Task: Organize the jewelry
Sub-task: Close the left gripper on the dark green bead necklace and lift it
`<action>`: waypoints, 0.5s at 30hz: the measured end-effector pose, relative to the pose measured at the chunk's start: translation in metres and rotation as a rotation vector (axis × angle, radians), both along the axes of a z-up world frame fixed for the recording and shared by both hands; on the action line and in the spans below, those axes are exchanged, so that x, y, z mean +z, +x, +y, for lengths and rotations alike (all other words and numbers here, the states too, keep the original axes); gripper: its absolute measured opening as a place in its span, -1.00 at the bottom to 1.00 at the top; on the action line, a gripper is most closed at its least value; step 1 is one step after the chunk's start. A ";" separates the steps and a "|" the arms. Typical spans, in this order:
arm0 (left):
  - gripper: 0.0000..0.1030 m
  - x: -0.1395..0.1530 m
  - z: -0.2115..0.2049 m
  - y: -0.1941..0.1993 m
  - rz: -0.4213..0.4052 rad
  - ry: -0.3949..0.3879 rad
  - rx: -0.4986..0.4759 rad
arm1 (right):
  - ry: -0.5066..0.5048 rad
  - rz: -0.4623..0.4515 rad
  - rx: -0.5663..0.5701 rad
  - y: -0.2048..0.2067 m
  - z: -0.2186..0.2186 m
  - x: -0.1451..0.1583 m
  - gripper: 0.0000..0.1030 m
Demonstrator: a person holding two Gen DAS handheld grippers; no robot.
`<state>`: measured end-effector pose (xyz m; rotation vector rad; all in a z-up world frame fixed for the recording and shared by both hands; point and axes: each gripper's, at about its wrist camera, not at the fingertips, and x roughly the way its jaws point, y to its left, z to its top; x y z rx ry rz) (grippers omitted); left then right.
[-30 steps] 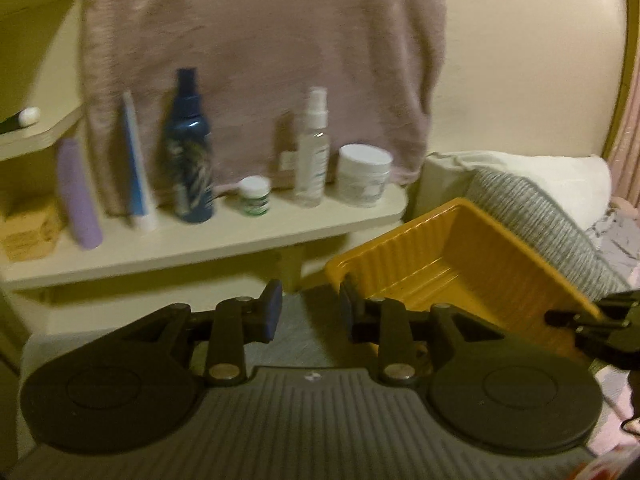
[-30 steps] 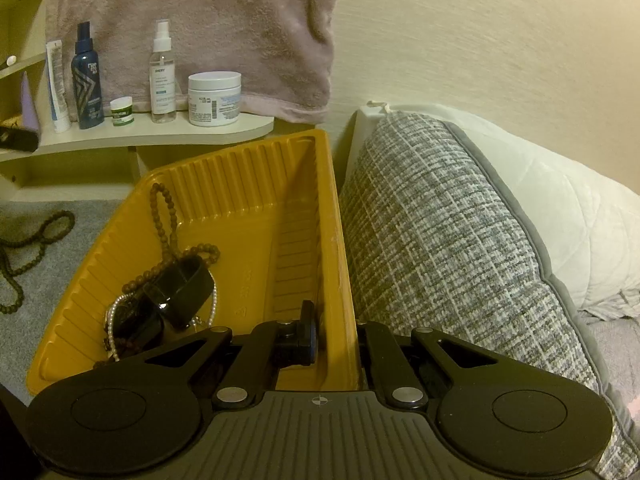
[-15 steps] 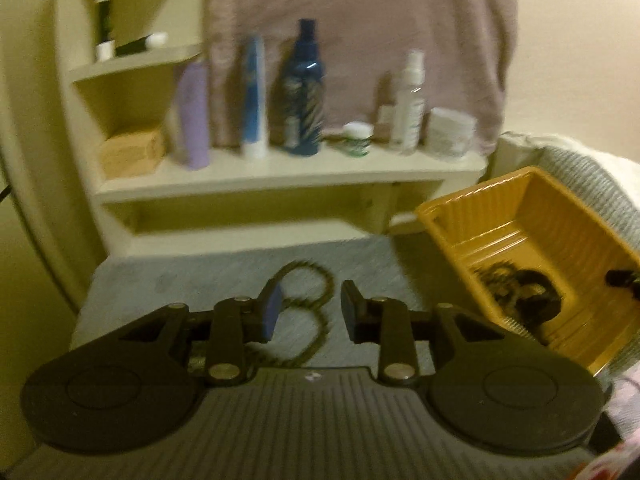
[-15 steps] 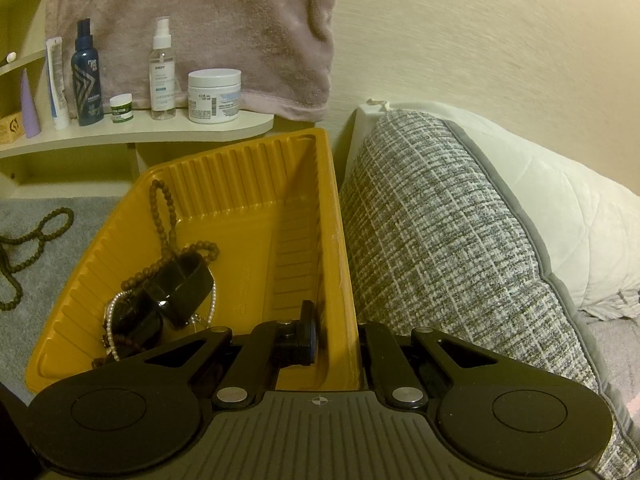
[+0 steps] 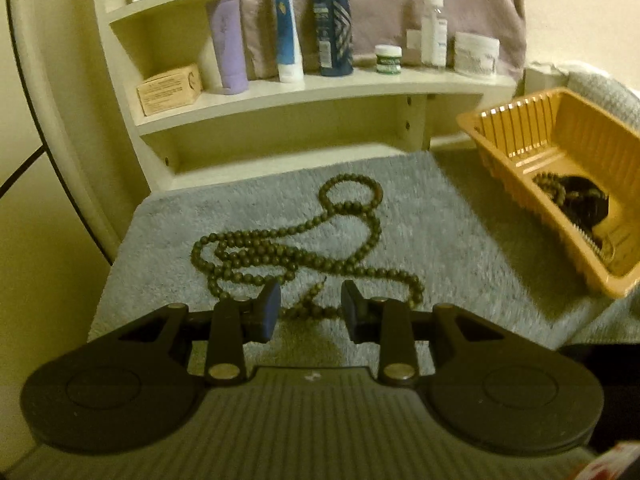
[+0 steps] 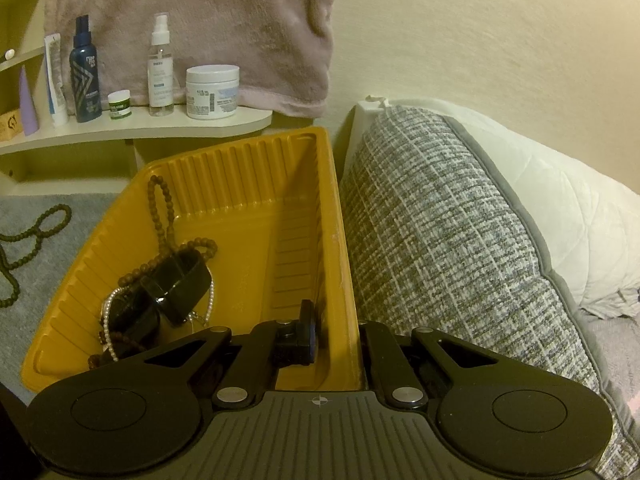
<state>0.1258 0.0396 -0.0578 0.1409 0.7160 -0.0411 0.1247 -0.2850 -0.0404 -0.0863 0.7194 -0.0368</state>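
Observation:
A long brown bead necklace [image 5: 304,248] lies coiled on a grey towel [image 5: 460,256]; part of it shows at the left of the right wrist view [image 6: 36,236]. My left gripper [image 5: 310,312] is open and empty, just above the necklace's near end. A yellow tray [image 6: 256,168] holds a brown bead string [image 6: 160,216], a black bracelet [image 6: 176,284] and a pearl strand [image 6: 108,320]; it also shows in the left wrist view [image 5: 520,168]. My right gripper [image 6: 340,332] is shut on the tray's right wall, one finger inside, one outside.
A cream shelf [image 5: 320,88] behind the towel carries bottles, tubes, jars and a small box. A pink towel [image 6: 208,12] hangs on the wall above it. A grey woven pillow [image 6: 440,240] and a white pillow [image 6: 560,200] lie right of the tray.
My left gripper has swung left and down from facing the shelf and tray to hover over the bead necklace. My right gripper has stayed on the tray wall.

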 end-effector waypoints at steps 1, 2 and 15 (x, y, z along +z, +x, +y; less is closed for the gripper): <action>-0.44 -0.002 -0.001 0.000 0.000 0.018 -0.009 | 0.000 0.000 0.000 0.000 0.000 0.000 -0.89; -0.44 -0.003 -0.002 -0.001 0.002 0.032 -0.018 | -0.001 0.000 0.000 0.000 0.000 0.000 -0.89; -0.43 -0.026 -0.005 -0.005 0.008 0.355 -0.234 | -0.002 0.009 -0.002 0.002 -0.001 -0.002 -0.88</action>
